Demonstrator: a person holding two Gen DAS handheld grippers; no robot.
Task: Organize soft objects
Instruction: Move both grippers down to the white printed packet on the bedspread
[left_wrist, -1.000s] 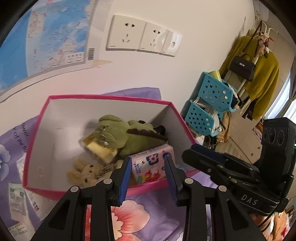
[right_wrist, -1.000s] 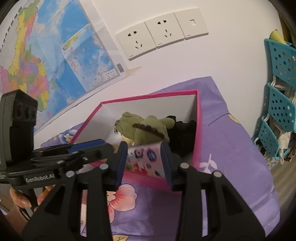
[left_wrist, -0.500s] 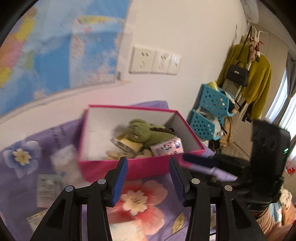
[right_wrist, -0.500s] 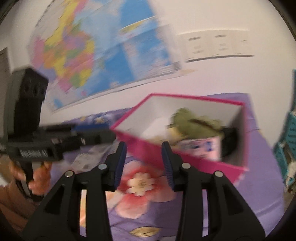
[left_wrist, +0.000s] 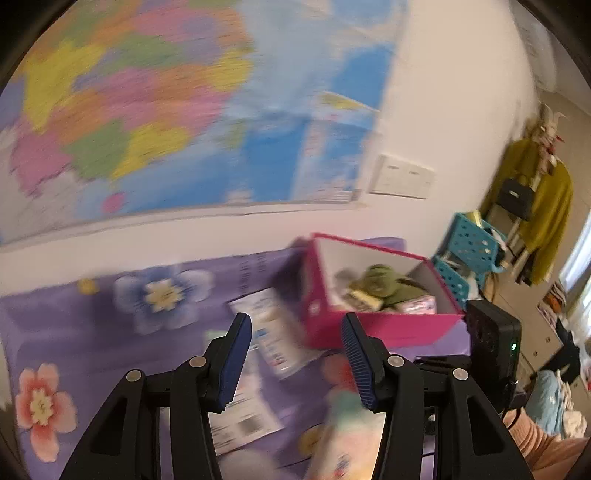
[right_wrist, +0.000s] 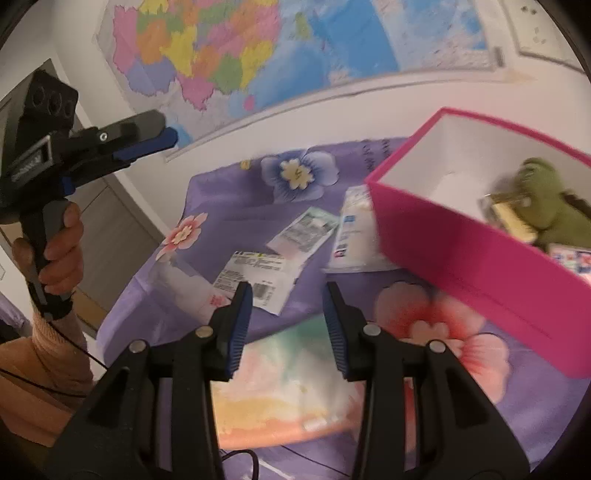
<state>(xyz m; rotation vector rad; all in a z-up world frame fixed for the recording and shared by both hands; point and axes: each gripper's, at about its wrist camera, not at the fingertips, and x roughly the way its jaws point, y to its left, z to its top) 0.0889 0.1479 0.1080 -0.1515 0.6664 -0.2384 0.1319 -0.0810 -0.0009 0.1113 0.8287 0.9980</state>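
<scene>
Black-and-blue jaws of both grippers stand apart with nothing between them. Left gripper (left_wrist: 296, 360): jaws have just been opening, no object in the gap. Right gripper (right_wrist: 288, 325): released, likewise empty. A second ago the right one was clamped on the floral tissue pack (right_wrist: 570, 258) at the box edge; that pack now lies inside the pink box (right_wrist: 461, 254), against the near wall, beside the green plush toy (right_wrist: 543, 195). Judgement: that deposit is finished.

Both views have pulled back and swung left of the box, with heavy motion blur in the left wrist view.

Just under the right gripper: a pastel-coloured soft pack (right_wrist: 291, 384) on the purple floral cloth (right_wrist: 229, 206), blurred, kind unclear. Beyond it: flat white packets (right_wrist: 258, 277) and a white tissue pack (right_wrist: 352, 236) touching the box's outer wall. All of these lie outside the box, so the sorting is partly done. Likely next pick is the pastel pack.

Far: wall map (right_wrist: 258, 48), and the left gripper held in a hand (right_wrist: 61, 247).
</scene>
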